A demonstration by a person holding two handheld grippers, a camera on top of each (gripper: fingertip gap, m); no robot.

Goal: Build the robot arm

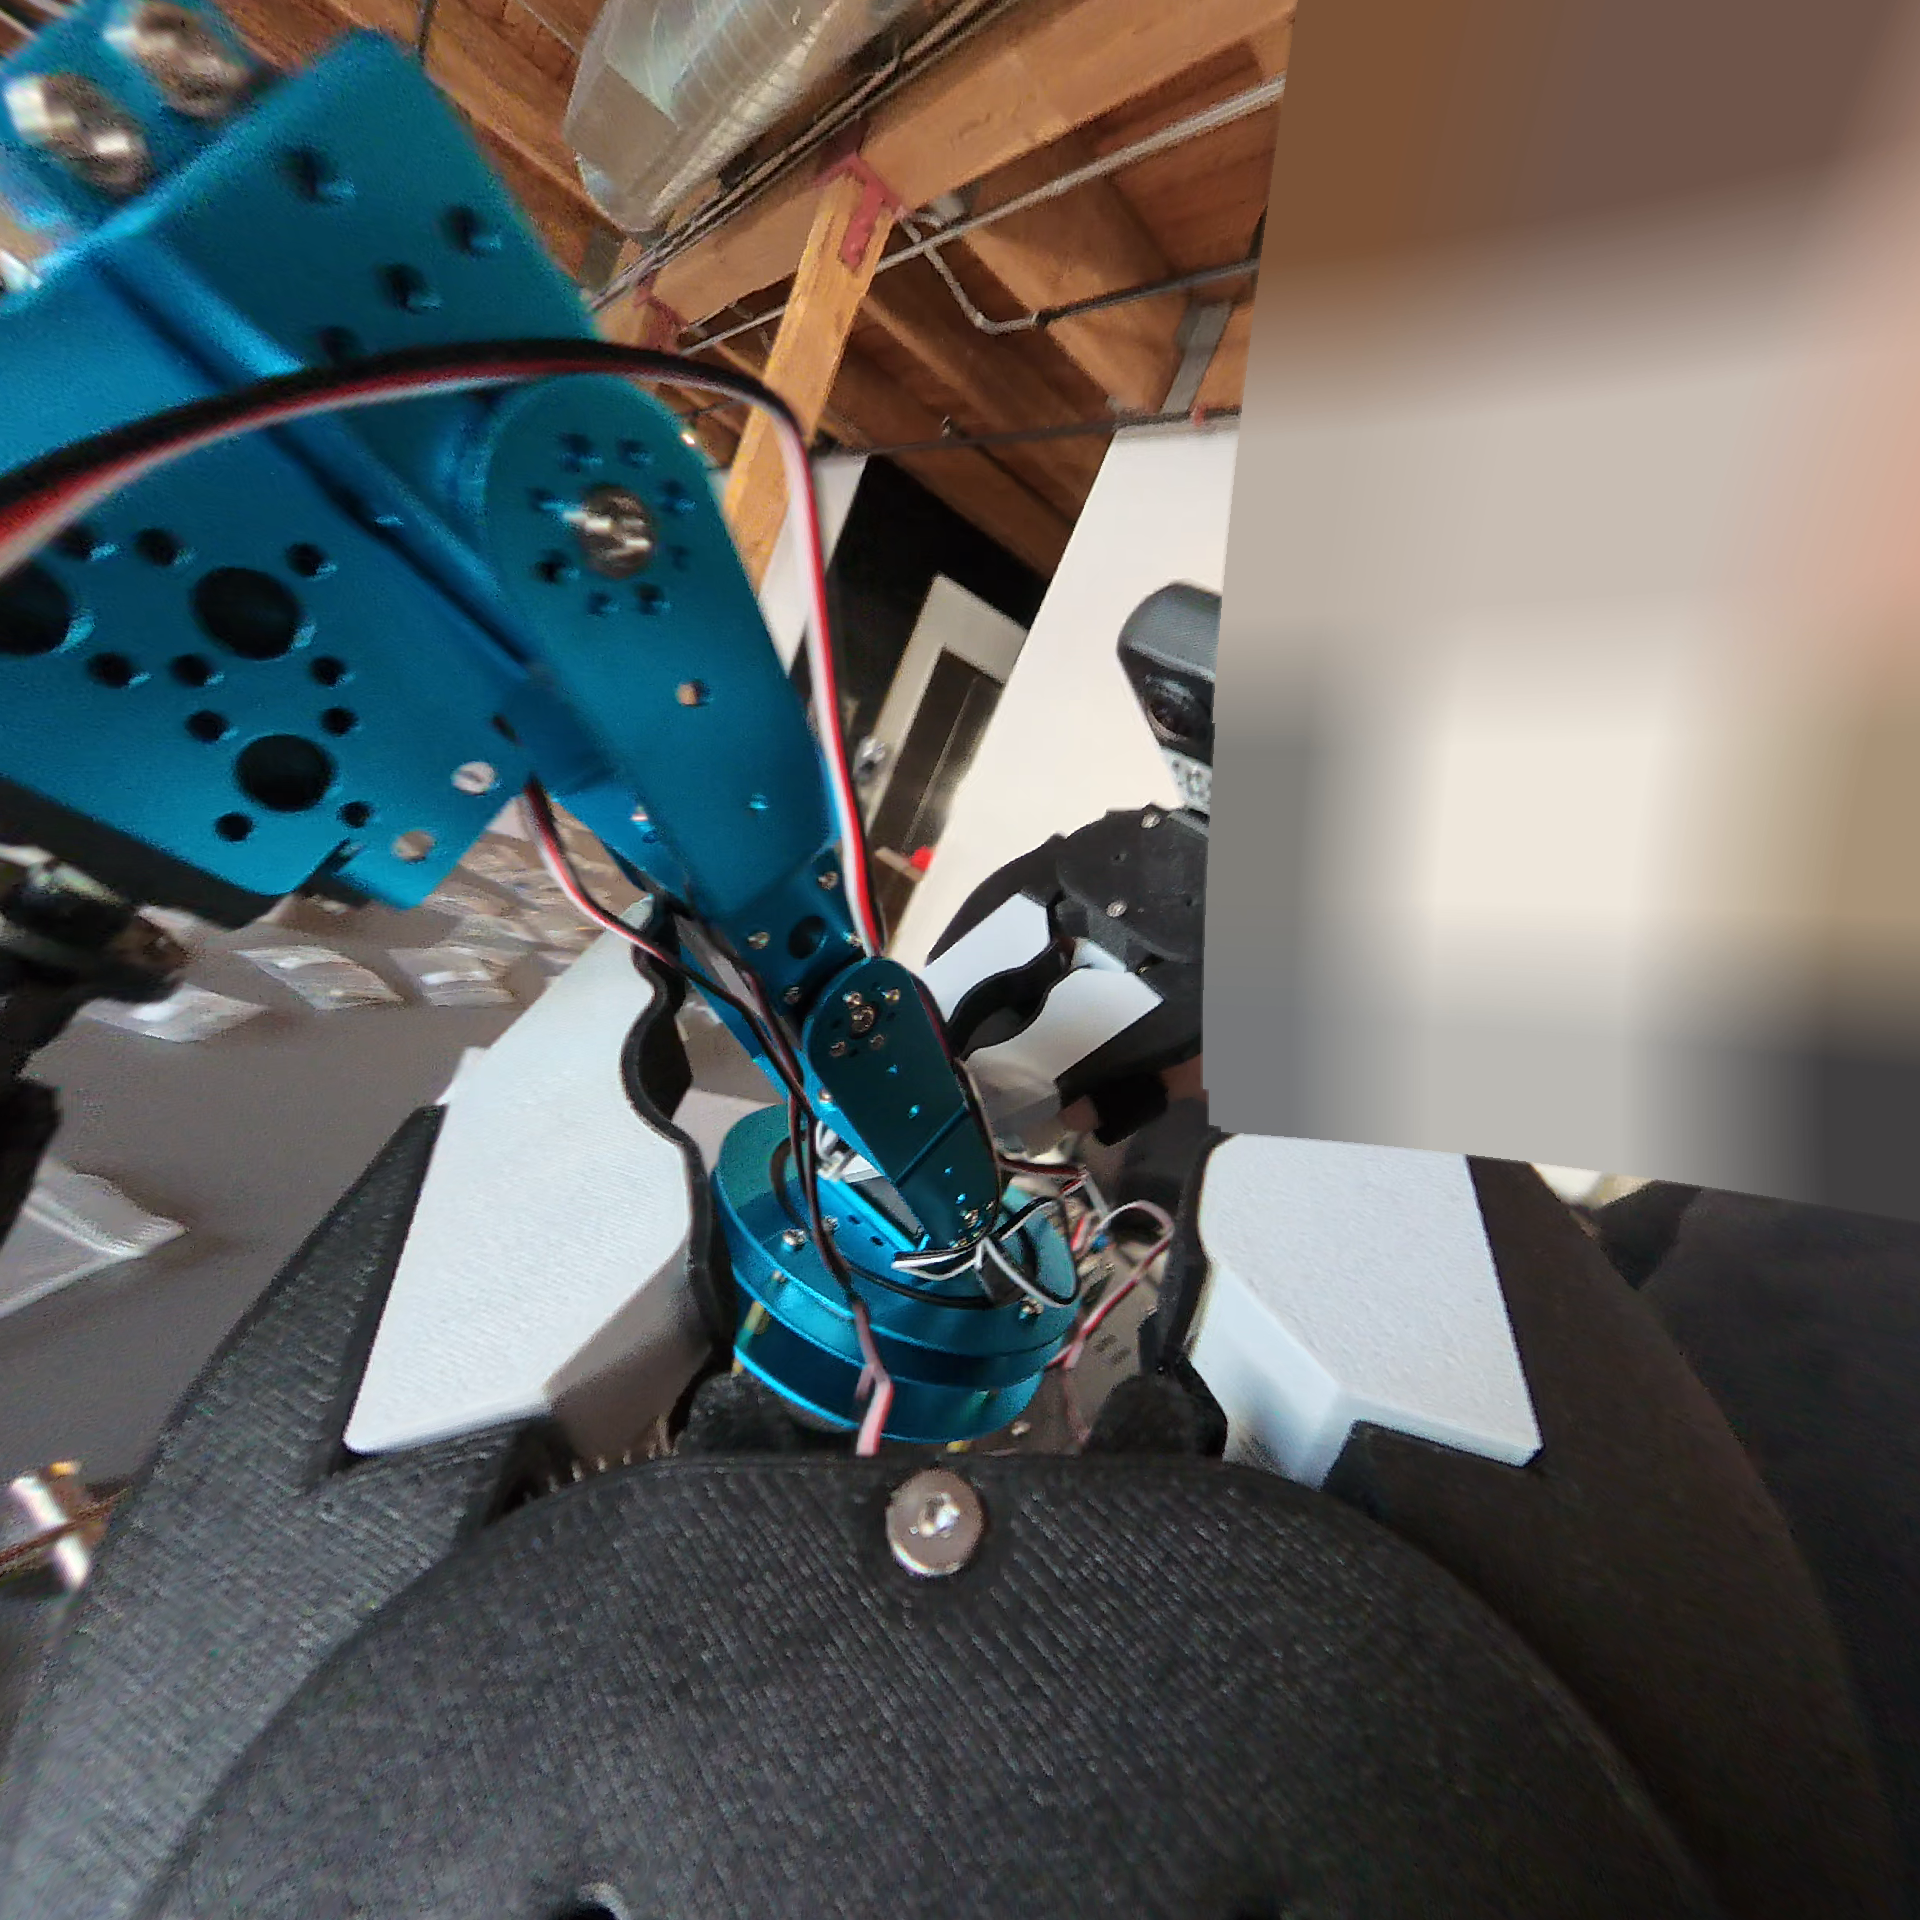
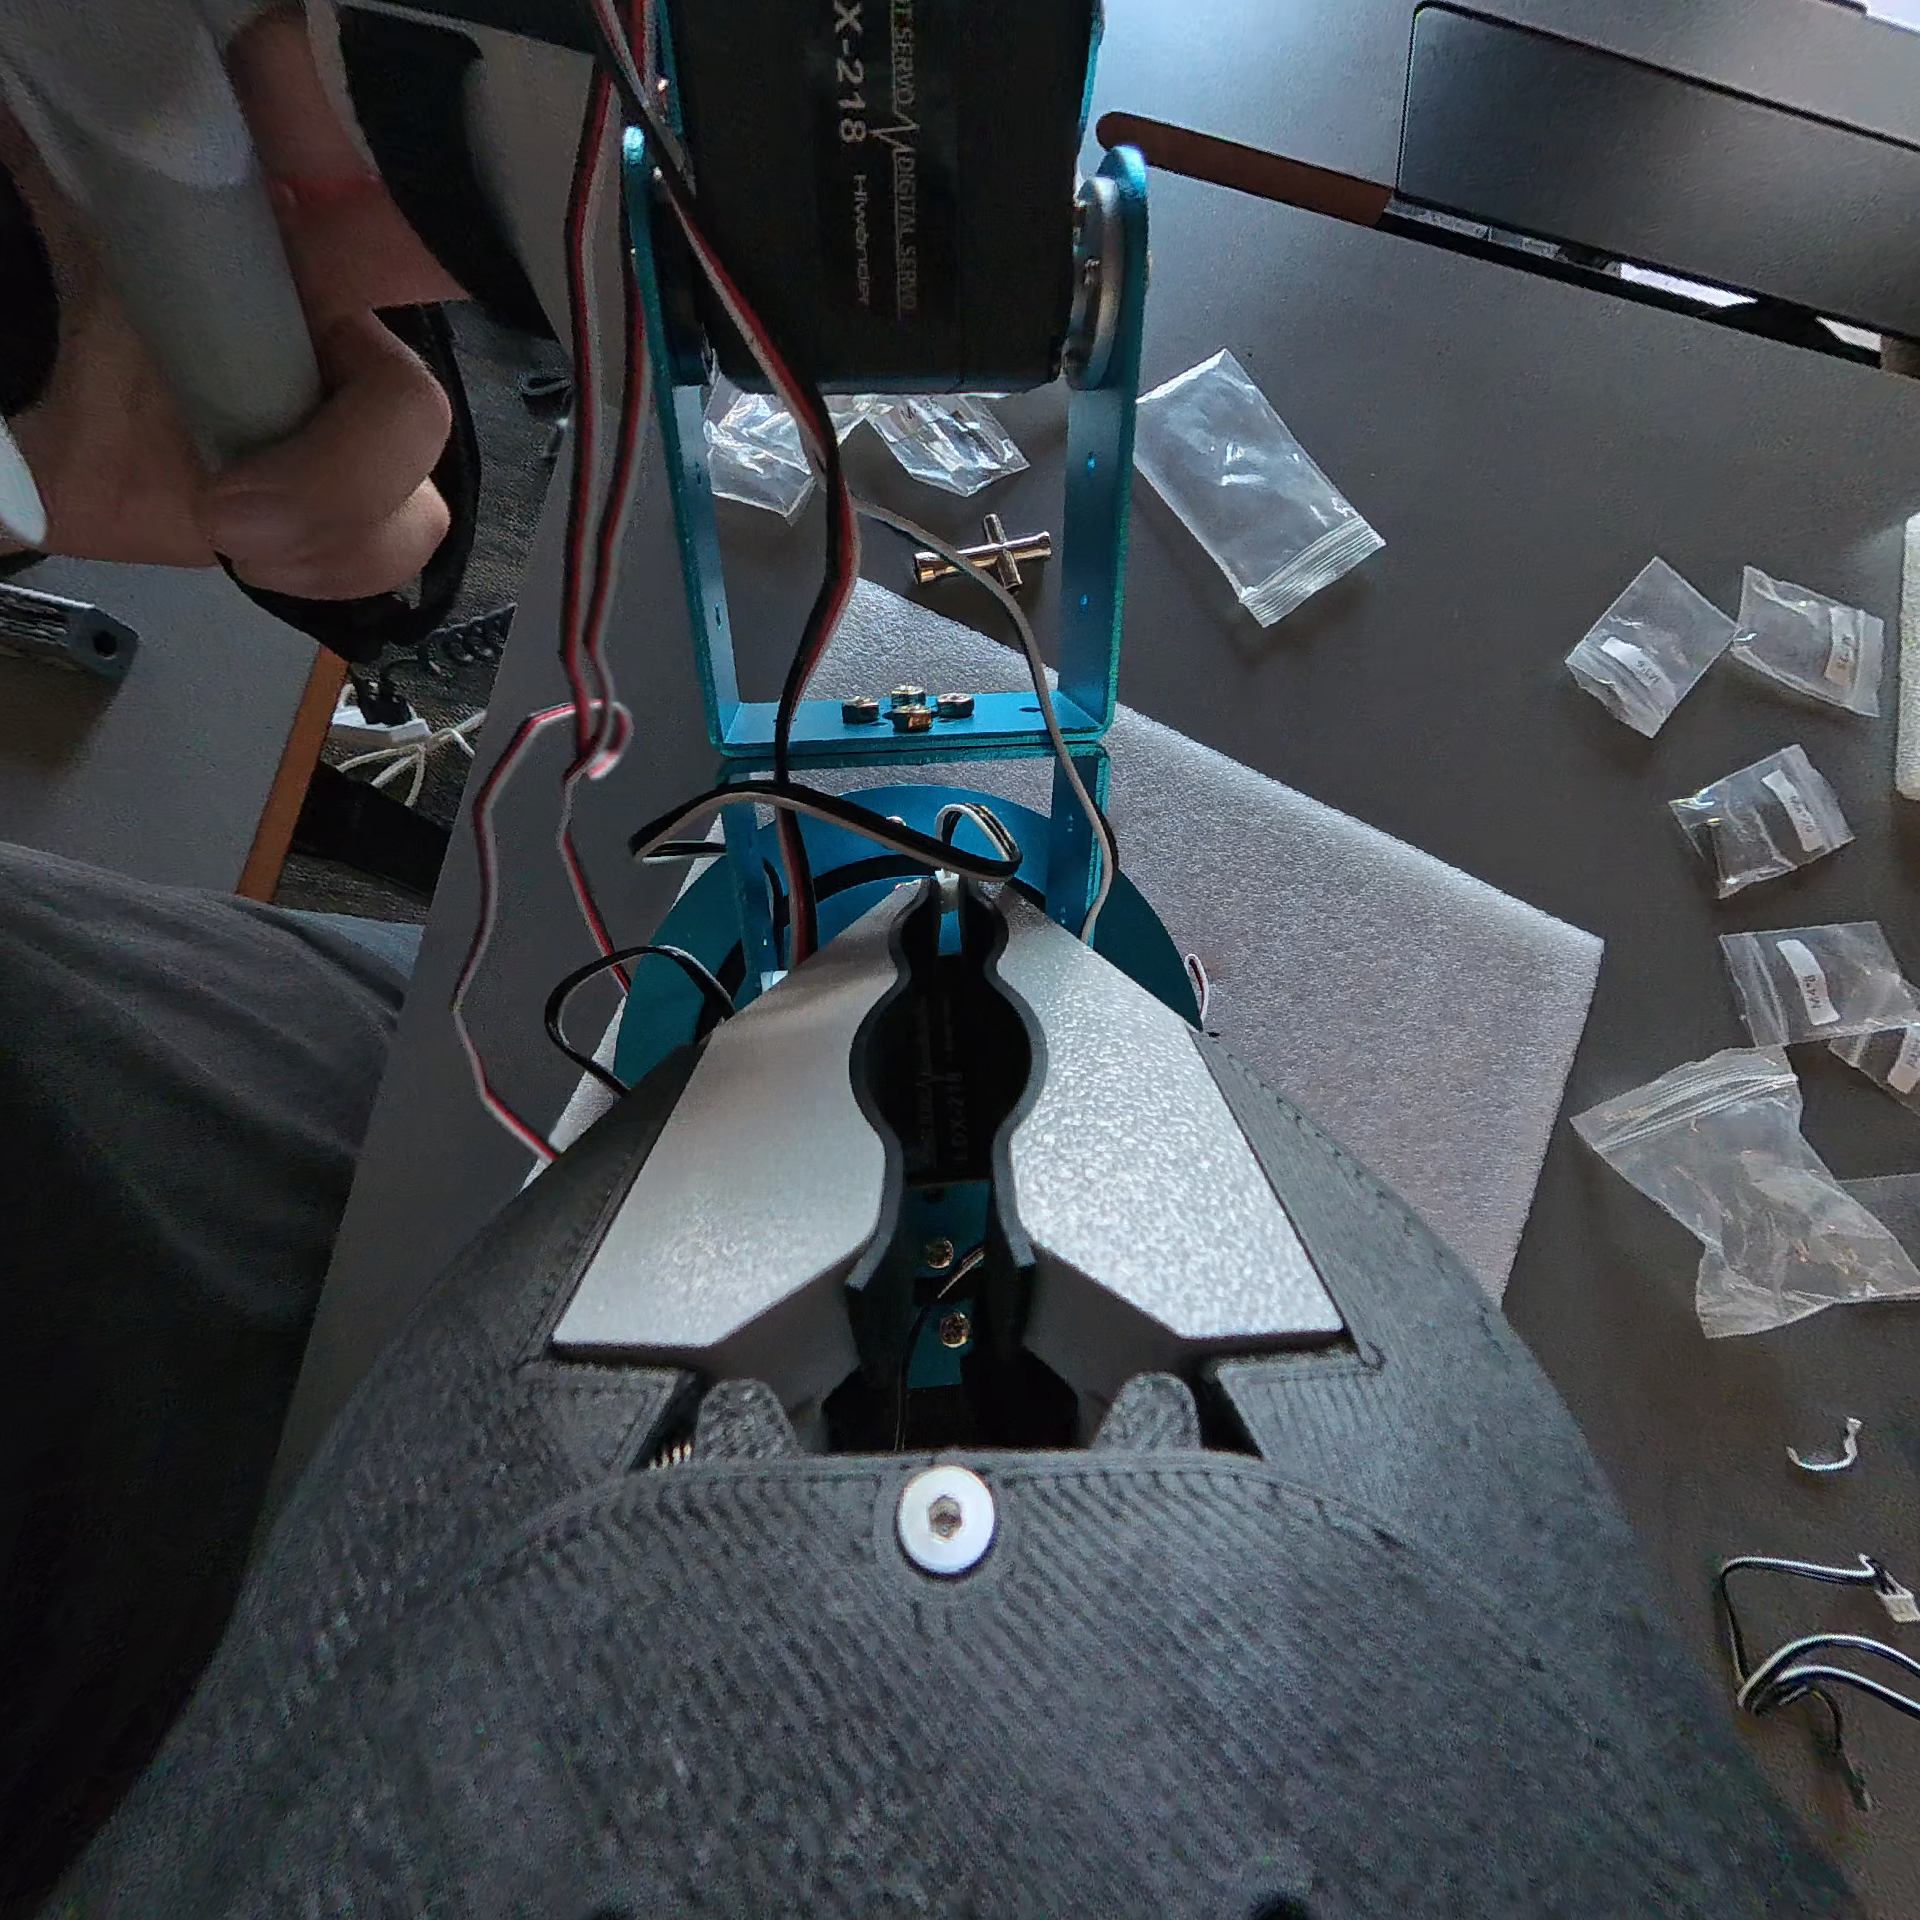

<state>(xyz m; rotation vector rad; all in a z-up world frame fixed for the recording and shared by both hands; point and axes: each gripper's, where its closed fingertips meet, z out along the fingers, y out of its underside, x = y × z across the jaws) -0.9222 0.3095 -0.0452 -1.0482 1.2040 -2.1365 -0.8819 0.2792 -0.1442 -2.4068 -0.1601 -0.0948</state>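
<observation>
A blue metal robot arm (image 1: 717, 727) stands on a round blue base (image 1: 894, 1340) and carries a black servo (image 2: 894, 187) and loose red, white and black wires (image 2: 582, 520). My left gripper (image 1: 925, 1070) has its white fingers (image 1: 540, 1195) spread around the base. Its left pad lies against the base, and a gap with wires shows on the right side. My right gripper (image 2: 951, 894) is shut on a small white wire connector (image 2: 948, 883) just above the base (image 2: 675, 977). The right gripper also shows in the left wrist view (image 1: 997, 997), beside the arm's lower joint.
The base stands on a grey foam sheet (image 2: 1351, 987) on a dark table (image 2: 1507, 364). Several small clear bags of parts (image 2: 1247, 488) lie to the right, with a metal cross wrench (image 2: 982, 551) and a loose cable (image 2: 1808, 1642). A person's hand (image 2: 260, 436) is at upper left. The tips of one gripper are about 11 cm away from the tips of the other.
</observation>
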